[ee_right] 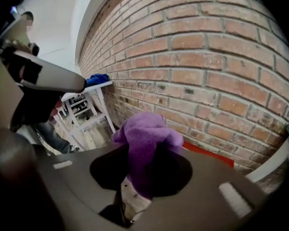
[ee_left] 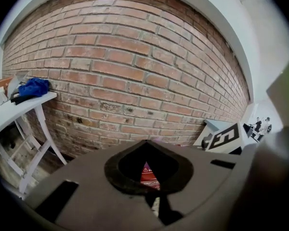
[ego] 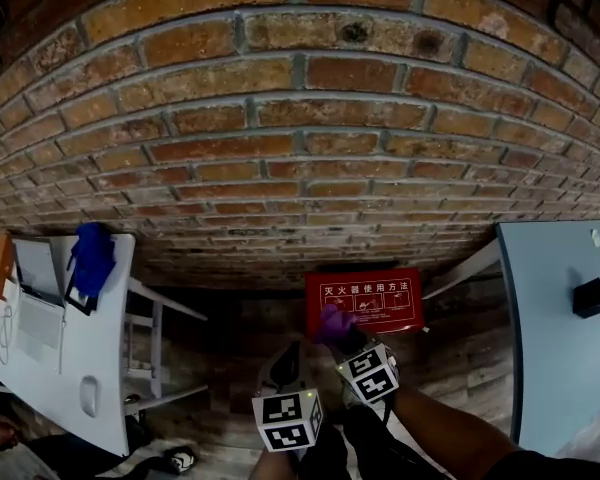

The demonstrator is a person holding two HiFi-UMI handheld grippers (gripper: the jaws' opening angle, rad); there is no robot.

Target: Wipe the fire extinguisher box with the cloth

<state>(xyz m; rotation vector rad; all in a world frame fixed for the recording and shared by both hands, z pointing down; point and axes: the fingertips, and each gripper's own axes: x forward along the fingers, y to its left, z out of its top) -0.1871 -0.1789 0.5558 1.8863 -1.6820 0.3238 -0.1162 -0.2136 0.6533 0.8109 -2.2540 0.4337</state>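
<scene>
The red fire extinguisher box [ego: 365, 302] stands on the floor against the brick wall, its printed top facing up. My right gripper [ego: 342, 334] is shut on a purple cloth [ego: 332, 323], which rests at the box's near left edge. In the right gripper view the cloth [ee_right: 147, 143] bunches up out of the jaws, with the red box [ee_right: 208, 154] just behind it. My left gripper [ego: 288, 360] hangs just left of the box, shut and holding nothing; a sliver of the red box [ee_left: 149, 173] shows through its jaws.
A white table [ego: 50, 353] with a blue cloth [ego: 92, 256] and a laptop stands at the left. A pale blue table [ego: 560, 338] carrying a small black object [ego: 590, 297] stands at the right. The brick wall [ego: 300, 128] rises behind the box.
</scene>
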